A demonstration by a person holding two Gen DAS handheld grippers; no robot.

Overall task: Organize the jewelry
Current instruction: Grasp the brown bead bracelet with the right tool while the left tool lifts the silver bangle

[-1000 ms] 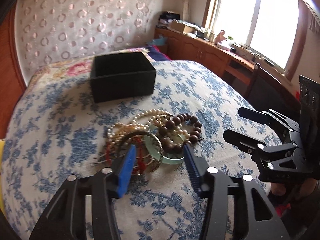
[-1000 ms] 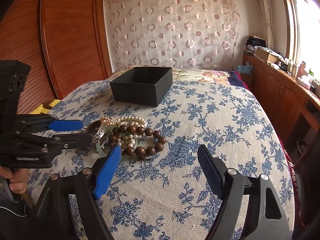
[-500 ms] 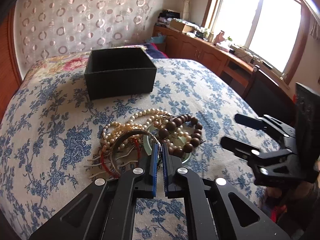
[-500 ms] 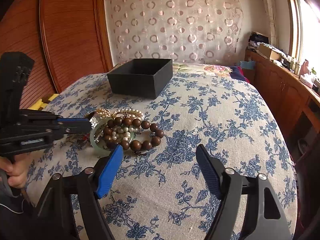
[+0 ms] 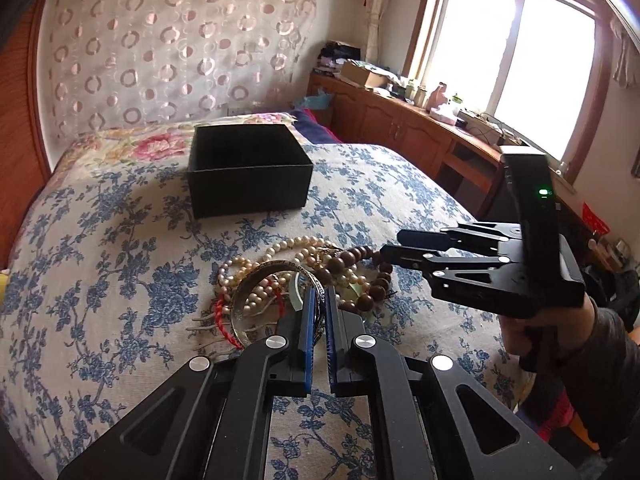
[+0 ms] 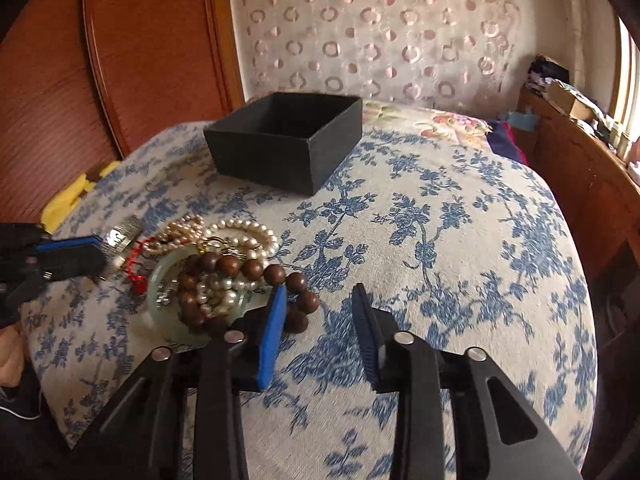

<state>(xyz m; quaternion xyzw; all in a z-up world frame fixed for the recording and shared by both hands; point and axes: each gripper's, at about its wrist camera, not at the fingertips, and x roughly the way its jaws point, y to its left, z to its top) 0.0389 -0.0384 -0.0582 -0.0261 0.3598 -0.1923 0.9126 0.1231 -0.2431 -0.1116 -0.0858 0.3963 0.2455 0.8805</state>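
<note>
Green bangle (image 6: 160, 286) half buried under beads (left hand (image 6: 10, 354) cropped)

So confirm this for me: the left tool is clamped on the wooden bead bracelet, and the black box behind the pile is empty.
One thing is wrong. In the left wrist view, the left tool is shut on the silver bangle, not the wooden bead bracelet, which lies free nearby. The black box behind the pile is indeed empty.

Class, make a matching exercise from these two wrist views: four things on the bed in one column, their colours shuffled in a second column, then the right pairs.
Things:
1. open box
2. big round-bead bracelet
3. smooth stone bangle
4. thin cord bracelet

Colours:
A. pale green
B. red
C. black
D. dark brown

Pairs: 1-C, 2-D, 3-A, 4-B
</note>
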